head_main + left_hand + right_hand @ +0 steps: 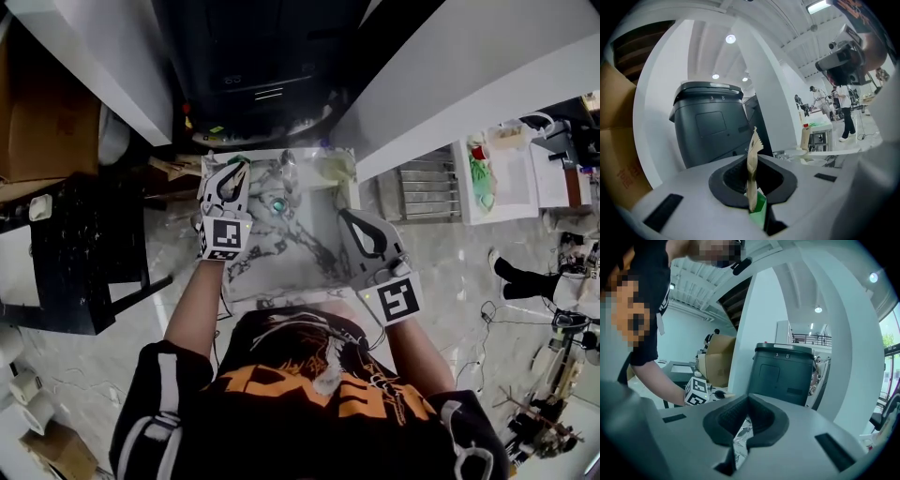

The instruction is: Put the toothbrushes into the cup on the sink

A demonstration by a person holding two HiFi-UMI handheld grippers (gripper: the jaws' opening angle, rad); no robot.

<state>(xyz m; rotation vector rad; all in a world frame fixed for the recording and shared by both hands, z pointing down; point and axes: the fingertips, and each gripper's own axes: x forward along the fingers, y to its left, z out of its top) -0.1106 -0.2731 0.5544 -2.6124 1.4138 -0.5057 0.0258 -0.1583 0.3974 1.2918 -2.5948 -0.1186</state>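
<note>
My left gripper (235,171) is shut on a wrapped toothbrush (752,165): a beige paper sleeve with a serrated top and a green part low between the jaws. It hovers over the far left of the marble sink top (300,267). A small round teal-tinted cup-like thing (277,204) stands just right of that gripper. My right gripper (347,217) is shut with nothing in it, over the sink top's right side. In the right gripper view only marble shows behind the closed jaws (743,443). The left gripper's marker cube (697,392) appears there at left.
A dark grey bin (253,84) stands beyond the sink between white pillars. At left are a cardboard box (47,122) and a black table (84,253). A white shelf with green items (492,178) is at right. People stand far off in the left gripper view.
</note>
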